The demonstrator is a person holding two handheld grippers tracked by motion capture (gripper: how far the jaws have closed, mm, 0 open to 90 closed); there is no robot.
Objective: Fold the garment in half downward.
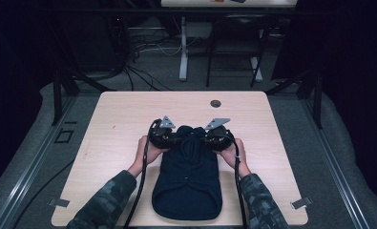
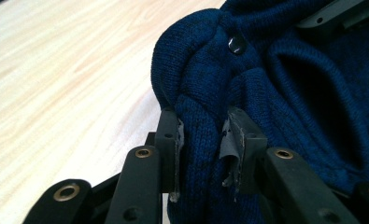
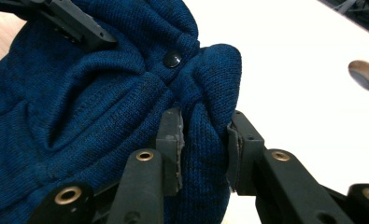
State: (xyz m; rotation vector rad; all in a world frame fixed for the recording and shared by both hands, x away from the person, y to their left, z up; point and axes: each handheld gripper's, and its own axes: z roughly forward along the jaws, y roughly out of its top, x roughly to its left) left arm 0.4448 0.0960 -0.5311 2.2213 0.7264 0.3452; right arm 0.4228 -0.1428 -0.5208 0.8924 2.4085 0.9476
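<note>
Left side of the wooden table (image 1: 119, 119) bare, pale wood all the way to the edge. Then the left gripper (image 2: 202, 135), jaws clamped on a thick fold of the dark blue knitted garment (image 1: 190, 176) at its far left corner, wool bulging between the pads. In the middle, the garment itself, lying flat on the near half of the table and bunched up at its far end where both tools meet; a small black button (image 2: 237, 44) on the band between the two bunches. To the right, the right gripper (image 3: 204, 135), likewise closed on a fold of knit at the far right corner. Beyond it bare table and a round cable hole (image 1: 215, 103) near the far edge.

Probably a fold or a spread in hand. Best done by keeping both grips firm and level, lifting evenly, moving the two corners together so the knit neither twists nor slips from the pads
</note>
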